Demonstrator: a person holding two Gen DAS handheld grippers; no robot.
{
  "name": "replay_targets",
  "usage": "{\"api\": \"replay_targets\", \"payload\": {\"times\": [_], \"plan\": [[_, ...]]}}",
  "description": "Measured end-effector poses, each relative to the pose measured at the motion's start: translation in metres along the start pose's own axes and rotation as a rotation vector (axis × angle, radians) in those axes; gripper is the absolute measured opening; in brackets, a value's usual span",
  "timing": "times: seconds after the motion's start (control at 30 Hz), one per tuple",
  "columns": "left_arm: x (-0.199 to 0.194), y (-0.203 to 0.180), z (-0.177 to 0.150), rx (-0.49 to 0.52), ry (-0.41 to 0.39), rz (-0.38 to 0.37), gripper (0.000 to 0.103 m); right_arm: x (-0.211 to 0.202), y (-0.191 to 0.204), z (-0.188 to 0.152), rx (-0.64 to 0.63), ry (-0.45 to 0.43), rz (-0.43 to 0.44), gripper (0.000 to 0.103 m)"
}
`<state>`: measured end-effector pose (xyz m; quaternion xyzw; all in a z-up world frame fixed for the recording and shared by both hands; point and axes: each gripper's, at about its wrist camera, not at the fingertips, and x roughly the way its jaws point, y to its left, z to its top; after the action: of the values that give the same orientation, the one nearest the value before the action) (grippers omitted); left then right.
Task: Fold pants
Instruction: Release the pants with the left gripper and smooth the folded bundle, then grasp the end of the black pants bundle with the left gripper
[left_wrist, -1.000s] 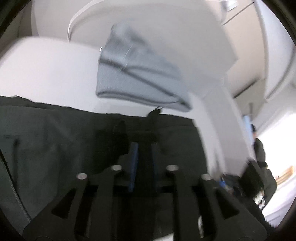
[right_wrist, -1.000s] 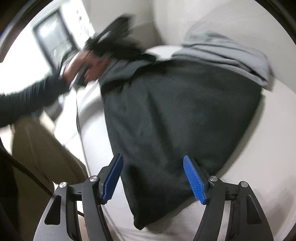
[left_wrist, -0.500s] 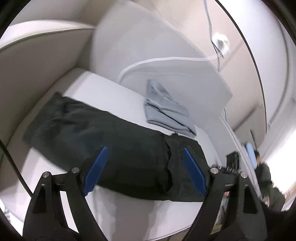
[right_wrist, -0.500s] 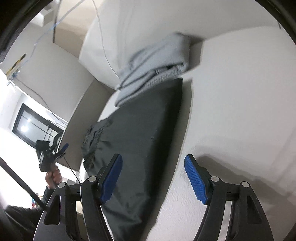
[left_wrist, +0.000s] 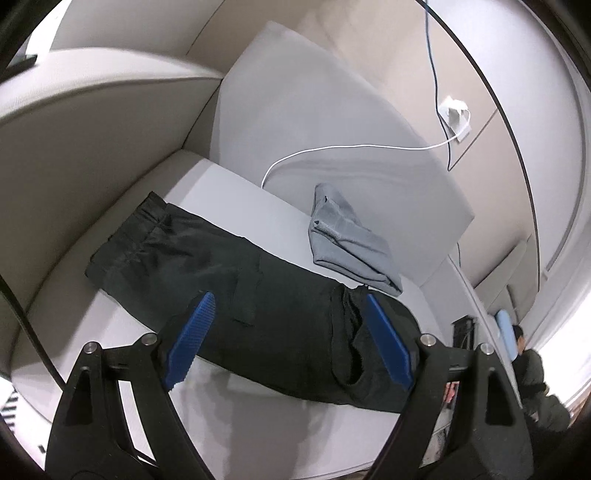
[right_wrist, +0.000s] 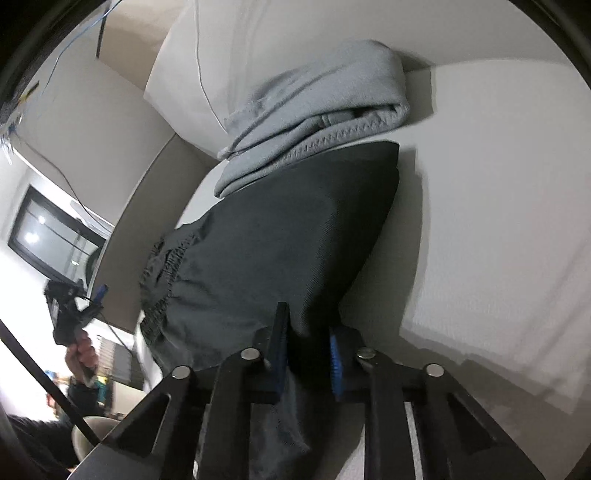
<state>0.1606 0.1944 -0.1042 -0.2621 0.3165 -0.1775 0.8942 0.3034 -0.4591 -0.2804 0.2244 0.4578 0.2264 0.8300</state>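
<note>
1. The black pants (left_wrist: 236, 295) lie stretched along the sofa seat cushion (left_wrist: 229, 184), waistband far beyond the left gripper (left_wrist: 291, 339), whose jaws hang released above the cloth.
2. The right gripper (right_wrist: 306, 354) has just closed; its jaws are clenched on the pants' near edge.
3. To fold well, I'd lift that pinched end clear, carry it level toward the waistband, and keep it off the grey folded garment (right_wrist: 317, 110) beyond the jaws.
4. A second ago the left jaws were nearly shut right over the fabric; now they stand wide and pulled back.
</note>
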Motion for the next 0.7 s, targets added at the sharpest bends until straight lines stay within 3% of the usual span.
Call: {"api": "replay_targets", "payload": {"times": [0.17,0.53,0.63,0.7], "plan": [[-0.012,0.008,0.000,-0.026,-0.010,0.010,0.080,-0.017,0.002,0.001,-0.021,-0.037,-0.042,0.009],[-0.031,0.042,0.001,-0.113,-0.029,0.070,0.080,-0.075,-0.036,-0.007,0.022,-0.118,-0.180,0.010],[-0.029,0.052,-0.003,-0.161,-0.015,0.089,0.080,-0.058,-0.031,-0.012,-0.011,-0.084,-0.282,0.023],[-0.026,0.059,-0.008,-0.189,-0.002,0.093,0.080,-0.045,-0.025,-0.015,-0.058,-0.045,-0.346,0.051]]}}
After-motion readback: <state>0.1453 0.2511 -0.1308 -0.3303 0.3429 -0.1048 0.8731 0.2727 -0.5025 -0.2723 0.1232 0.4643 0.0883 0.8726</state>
